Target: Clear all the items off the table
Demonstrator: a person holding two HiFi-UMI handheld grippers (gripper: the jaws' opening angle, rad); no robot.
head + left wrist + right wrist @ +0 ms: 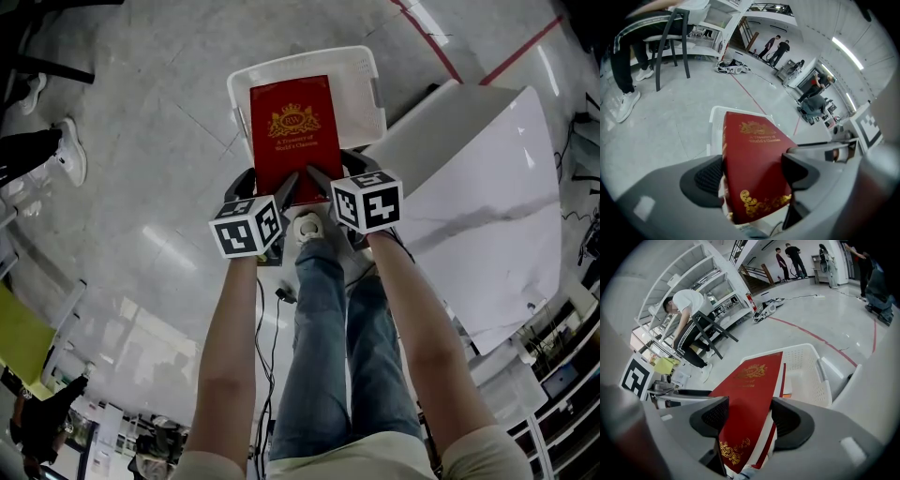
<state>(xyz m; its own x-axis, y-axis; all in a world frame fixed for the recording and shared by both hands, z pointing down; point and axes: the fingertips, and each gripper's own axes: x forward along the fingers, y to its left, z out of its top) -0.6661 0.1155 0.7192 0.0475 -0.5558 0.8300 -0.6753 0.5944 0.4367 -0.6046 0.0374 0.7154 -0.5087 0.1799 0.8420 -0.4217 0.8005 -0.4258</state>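
Note:
A flat red box with gold print (292, 131) hangs tilted over a white plastic basket (361, 64) that stands on the floor. Both grippers hold its near end. My left gripper (267, 183) is shut on the box's left corner; in the left gripper view the box (757, 164) fills the gap between the pads of this gripper (750, 176). My right gripper (339, 171) is shut on the right corner. In the right gripper view the box (747, 394) sits clamped in that gripper (750, 418), its far end reaching over the basket (811, 376). The basket's bottom is mostly hidden.
A white marbled table (487, 206) stands to the right of the basket. The holder's legs and a shoe (307, 227) are just below the grippers. A dark chair (670, 42), a person bending at white shelves (686, 310) and red floor lines lie farther off.

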